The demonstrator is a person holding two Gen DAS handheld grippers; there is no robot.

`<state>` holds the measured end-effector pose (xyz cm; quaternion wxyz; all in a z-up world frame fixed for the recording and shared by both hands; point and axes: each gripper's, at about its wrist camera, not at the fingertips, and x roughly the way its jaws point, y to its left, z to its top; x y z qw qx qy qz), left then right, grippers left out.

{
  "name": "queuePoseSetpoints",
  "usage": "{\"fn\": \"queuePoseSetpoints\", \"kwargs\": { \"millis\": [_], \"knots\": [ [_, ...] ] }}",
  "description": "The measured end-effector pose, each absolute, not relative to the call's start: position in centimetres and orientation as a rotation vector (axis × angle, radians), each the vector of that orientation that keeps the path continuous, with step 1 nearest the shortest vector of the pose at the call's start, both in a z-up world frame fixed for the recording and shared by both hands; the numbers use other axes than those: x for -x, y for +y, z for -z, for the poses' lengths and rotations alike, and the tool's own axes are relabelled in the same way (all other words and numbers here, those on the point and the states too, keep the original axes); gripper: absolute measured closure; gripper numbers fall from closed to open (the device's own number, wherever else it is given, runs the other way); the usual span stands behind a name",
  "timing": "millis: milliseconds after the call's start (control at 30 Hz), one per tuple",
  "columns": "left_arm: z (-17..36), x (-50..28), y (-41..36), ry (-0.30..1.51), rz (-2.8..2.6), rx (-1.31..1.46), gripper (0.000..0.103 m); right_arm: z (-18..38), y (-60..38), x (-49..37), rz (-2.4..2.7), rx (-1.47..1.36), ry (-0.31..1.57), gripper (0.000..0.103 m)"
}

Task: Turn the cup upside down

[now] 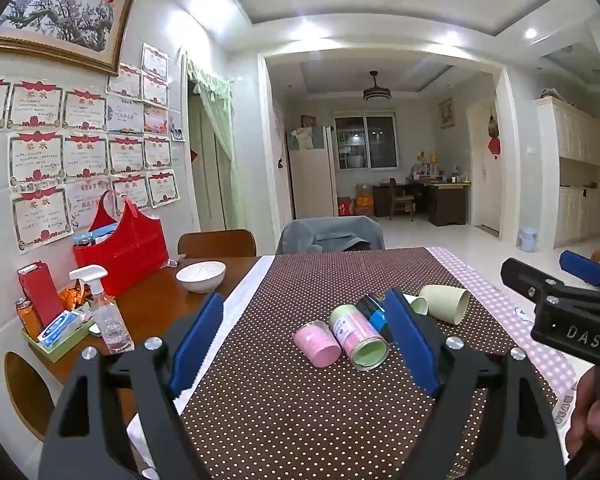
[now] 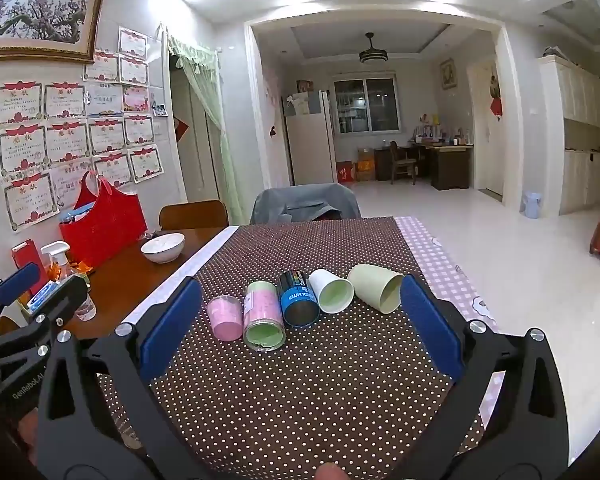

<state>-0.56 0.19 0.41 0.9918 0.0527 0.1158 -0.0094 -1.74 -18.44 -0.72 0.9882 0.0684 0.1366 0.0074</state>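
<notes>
Five cups lie on their sides in a loose row on the brown cloth with white polka dots (image 2: 300, 380), mouths turned toward the cameras: a small pink plastic cup (image 2: 224, 317), a taller pink-and-green paper cup with a pale green inside (image 2: 262, 316), a dark cup with a blue printed band (image 2: 298, 300), a white paper cup lined in green (image 2: 332, 291) and a matte cream cup (image 2: 378, 287) at the right end. In the left wrist view the blue-banded cup (image 1: 370, 307) and the white one (image 1: 418, 303) are largely hidden behind a blue finger pad (image 1: 410, 346), and the print on every cup is too blurred to read. The left gripper (image 1: 304, 344) hangs over the cloth short of the row with its jaws spread wide and nothing between them; the right gripper (image 2: 300, 322) is likewise spread and empty, its pads flanking the row without touching it. Beside the cloth, bare glossy wood carries a white ceramic bowl (image 2: 163, 247), a clear spray bottle (image 1: 106, 312) and a red woven basket (image 2: 102, 226).
</notes>
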Motion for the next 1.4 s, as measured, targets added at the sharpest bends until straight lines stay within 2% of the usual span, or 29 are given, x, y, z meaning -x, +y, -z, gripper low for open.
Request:
{"fn": "queuePoseSetpoints", "kwargs": {
  "millis": [1400],
  "knots": [
    [-0.6,0.3,0.2,0.229,0.025,-0.095,0.022,-0.7,-18.2,1.8,-0.028,-0.108,0.236,0.006]
  ]
}}
